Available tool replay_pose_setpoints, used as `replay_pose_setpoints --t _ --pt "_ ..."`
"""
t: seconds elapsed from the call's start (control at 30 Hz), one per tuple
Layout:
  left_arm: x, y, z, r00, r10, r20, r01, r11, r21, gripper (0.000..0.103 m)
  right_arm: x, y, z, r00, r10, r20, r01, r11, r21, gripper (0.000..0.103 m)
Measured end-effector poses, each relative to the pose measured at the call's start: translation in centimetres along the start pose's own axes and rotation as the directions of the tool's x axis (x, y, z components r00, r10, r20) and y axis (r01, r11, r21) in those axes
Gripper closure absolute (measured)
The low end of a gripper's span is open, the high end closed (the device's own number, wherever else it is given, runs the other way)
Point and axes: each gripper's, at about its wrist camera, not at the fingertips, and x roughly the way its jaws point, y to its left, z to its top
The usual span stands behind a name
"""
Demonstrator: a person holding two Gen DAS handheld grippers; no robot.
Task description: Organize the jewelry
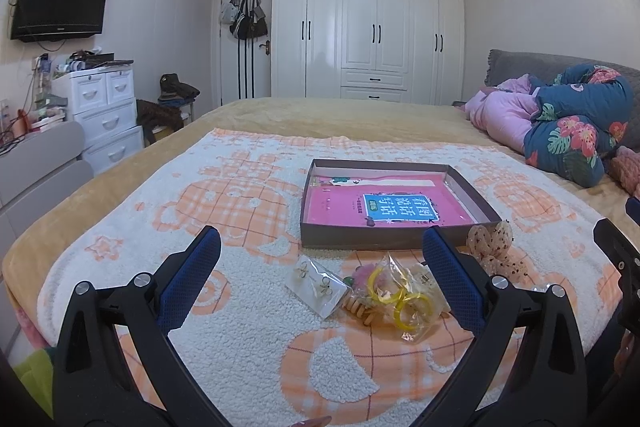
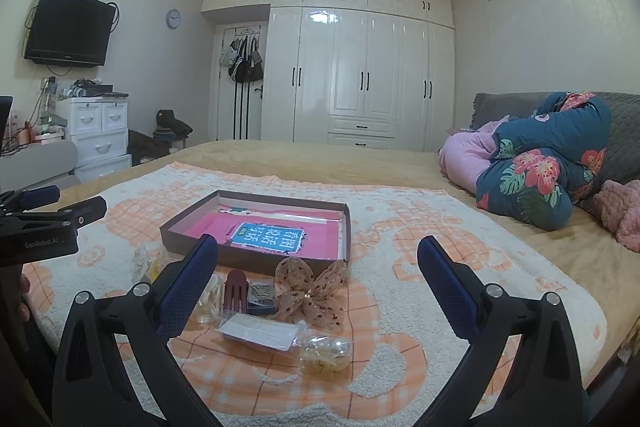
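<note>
A shallow brown box (image 1: 308,187) (image 2: 176,233) with a pink book inside lies on the blanket. In front of it lie an earring card (image 1: 316,285), a bag of yellow bangles (image 1: 400,301), a dotted mesh bow (image 1: 490,243) (image 2: 312,289), a dark red hair clip (image 2: 236,291), a flat white packet (image 2: 260,333) and a small bag of gold pieces (image 2: 326,353). My left gripper (image 1: 320,283) is open and empty over the earring card. My right gripper (image 2: 318,287) is open and empty over the bow.
The bed carries an orange-and-white blanket (image 1: 240,347). A folded floral quilt (image 1: 572,123) and pink bedding lie at the right. White drawers (image 1: 106,111) stand left of the bed, a wardrobe (image 1: 368,27) behind. The left gripper shows in the right wrist view (image 2: 48,223).
</note>
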Motion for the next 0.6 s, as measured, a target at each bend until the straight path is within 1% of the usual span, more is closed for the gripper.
replay_pose_setpoints --t 0.6 --pt "-0.09 0.09 0.22 1.0 0.003 0.0 -0.003 1.0 0.002 0.01 -0.05 0.0 0.04 1.0 0.002 0.003 -0.002 1.0 -0.005 0.006"
